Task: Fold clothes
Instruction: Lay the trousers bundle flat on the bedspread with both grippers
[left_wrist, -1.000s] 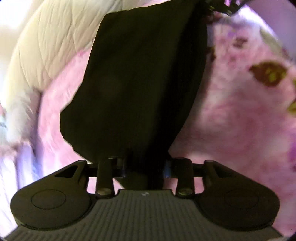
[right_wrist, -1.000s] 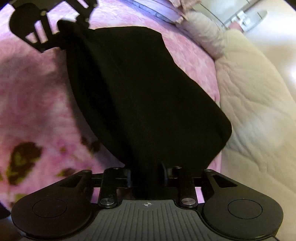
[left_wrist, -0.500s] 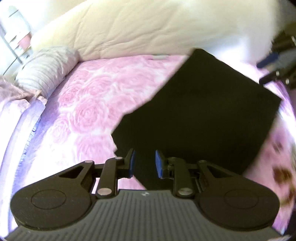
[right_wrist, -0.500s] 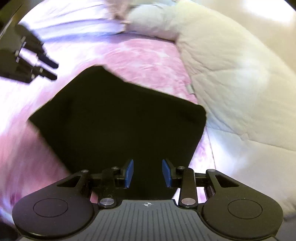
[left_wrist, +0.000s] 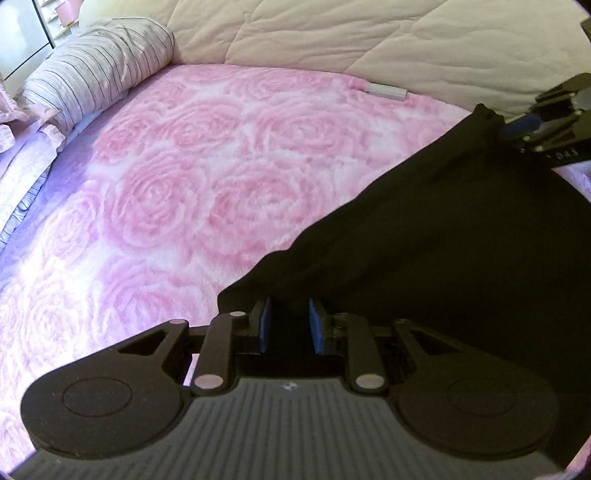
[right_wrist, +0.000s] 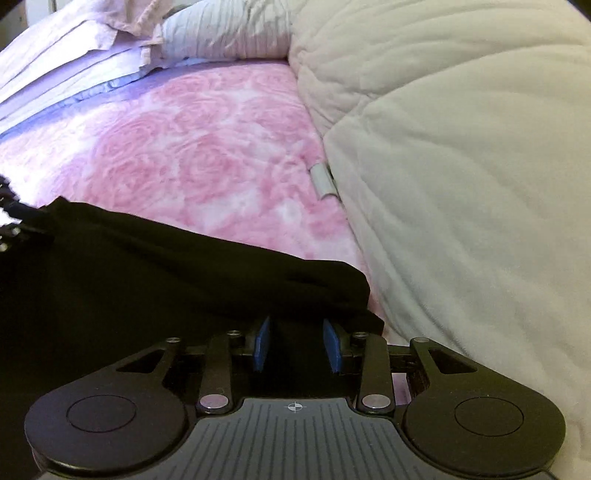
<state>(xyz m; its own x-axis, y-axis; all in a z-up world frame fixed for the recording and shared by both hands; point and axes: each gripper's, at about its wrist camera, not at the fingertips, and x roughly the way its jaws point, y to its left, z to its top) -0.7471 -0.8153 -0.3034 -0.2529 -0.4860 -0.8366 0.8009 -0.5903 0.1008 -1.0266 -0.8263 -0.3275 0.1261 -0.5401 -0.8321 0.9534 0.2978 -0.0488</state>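
Through my left wrist camera, a plain black garment (left_wrist: 461, 266) lies over a pink blanket (left_wrist: 177, 192) patterned with large roses, fading to white between the blooms. My left gripper (left_wrist: 290, 325) is black with blue pads (left_wrist: 264, 325); my right gripper (right_wrist: 297, 345) matches. Behind sit a cream quilted comforter (right_wrist: 461, 166), a pale pillow (left_wrist: 96, 70) with thin dark stripes, and lilac bedding (right_wrist: 62, 51).

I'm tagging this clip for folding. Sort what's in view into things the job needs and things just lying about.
Part of the job:
- black garment, lying on the bed
- left gripper, jaws open at the garment's edge
- right gripper, jaws open at its edge

Just lying about:
- pink rose blanket
- cream quilt
- striped pillow
- small grey bar beside the quilt
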